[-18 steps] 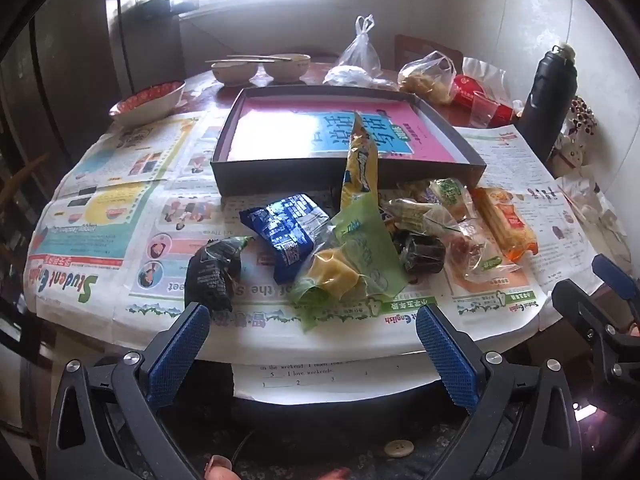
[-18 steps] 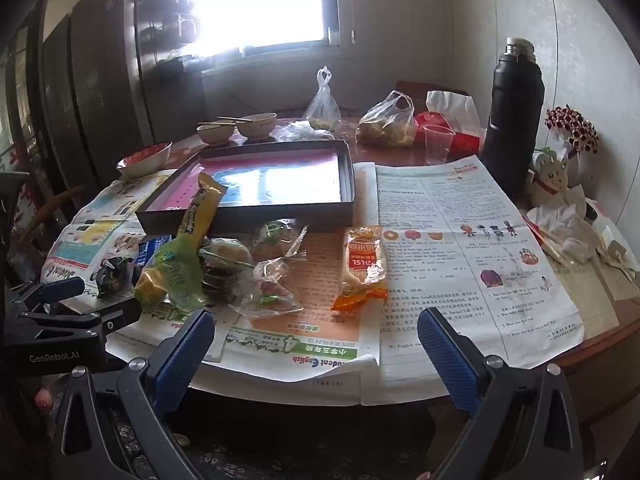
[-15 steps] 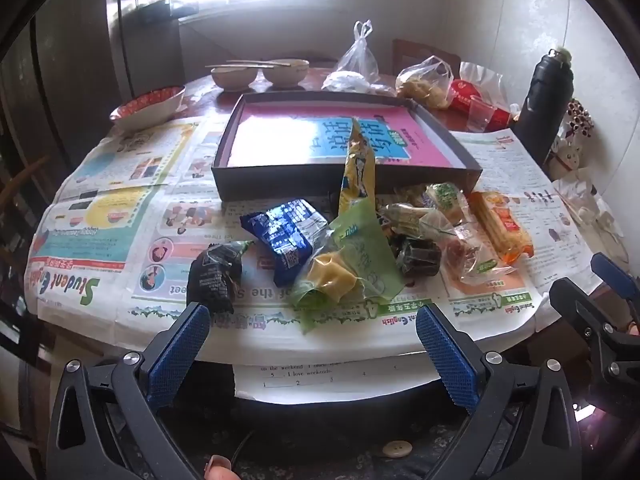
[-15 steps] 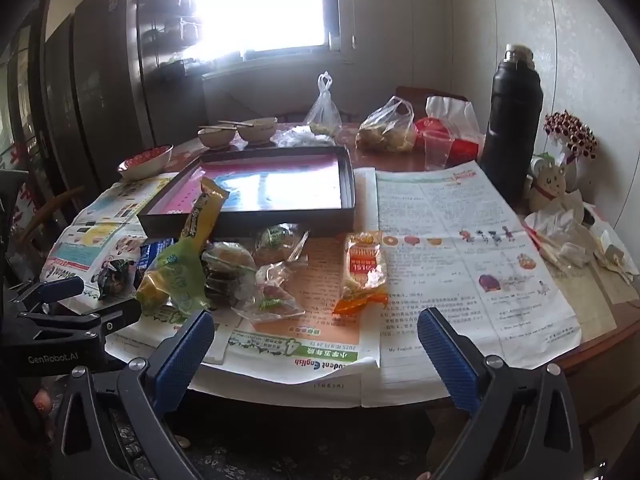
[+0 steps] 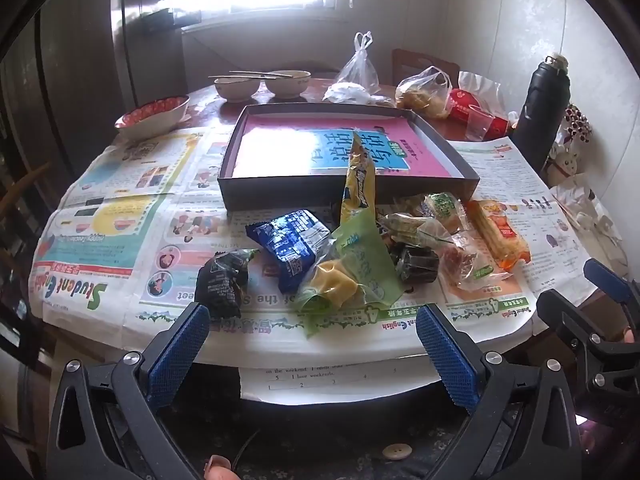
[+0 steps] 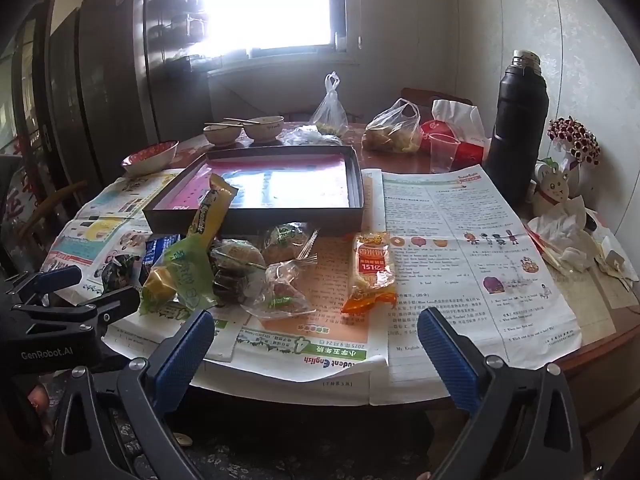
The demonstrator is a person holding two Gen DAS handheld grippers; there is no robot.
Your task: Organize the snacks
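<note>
Both tongs (image 5: pixel 312 344) (image 6: pixel 316 344) wide, angled downward

The blue snack packet (image 5: pixel 292 246) carries white print. A black wrapper (image 5: pixel 222 282) lies by a green and yellow bag (image 5: pixel 352 268). The tall packet (image 5: pixel 359 188) is yellow, the long one (image 6: pixel 372 268) orange and red. The dark grey tray (image 5: pixel 280 190) has a pink and blue lining. The flask (image 6: pixel 516 116) is black.

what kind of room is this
Most likely a home dining room or kitchen: a round table spread with newspapers, bowls with chopsticks left at its far side, and a black thermos by the wall.
</note>
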